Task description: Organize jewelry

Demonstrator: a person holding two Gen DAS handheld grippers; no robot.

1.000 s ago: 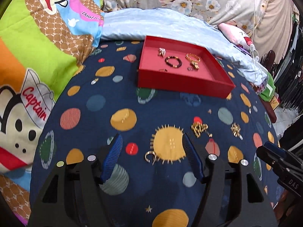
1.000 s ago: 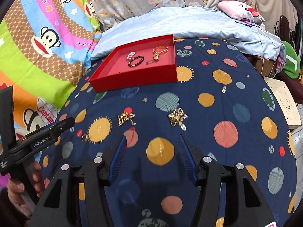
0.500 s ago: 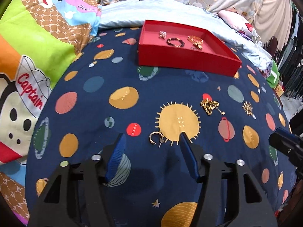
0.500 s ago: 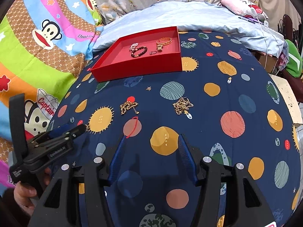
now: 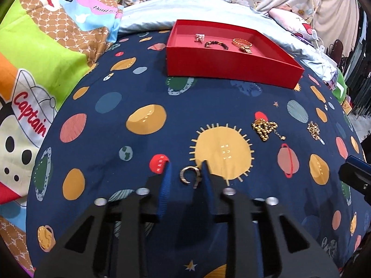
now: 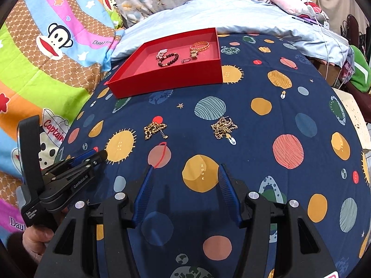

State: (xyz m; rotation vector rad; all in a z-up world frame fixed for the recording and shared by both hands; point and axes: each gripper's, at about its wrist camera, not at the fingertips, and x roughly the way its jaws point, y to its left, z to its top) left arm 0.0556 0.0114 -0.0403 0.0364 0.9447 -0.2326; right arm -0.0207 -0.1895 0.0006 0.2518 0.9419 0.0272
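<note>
**Small hoop between the fingers, soft bedding underneath**

The left hand-held gripper (image 5: 186, 173) sits low on the bed's planet-print cover (image 5: 143, 97), its blue ribbed fingers (image 5: 165, 192) narrowed around a small silvery hoop earring (image 5: 189, 177). The fingers flank the earring closely, but whether they touch it cannot be told. The right hand-held gripper (image 6: 185, 187) hovers with its fingers spread wide and nothing between them.

The likely trouble lies in the match of a thin, hard, curved ring and a yielding cloth. Lying flat, the earring offers little height to pinch; the fingertips may press into the fabric and gather a fold with it, or the ring may squirt out sideways as the pads close. A dangling part at its lower edge could also snag the weave.

The two loose gold chains, one (image 5: 264, 127) near the sun print and another (image 6: 223, 126) further right, are heaped in knotted clumps with small pendants, and would probably trail or tangle when lifted.

The red tray (image 5: 231, 66) stands at the far end of the cover, rigid, shallow-walled and matte. Inside lie a dark beaded bracelet (image 6: 168, 60), a gold link bracelet (image 6: 199, 46) and a small pale beaded piece (image 6: 161, 52).
</note>
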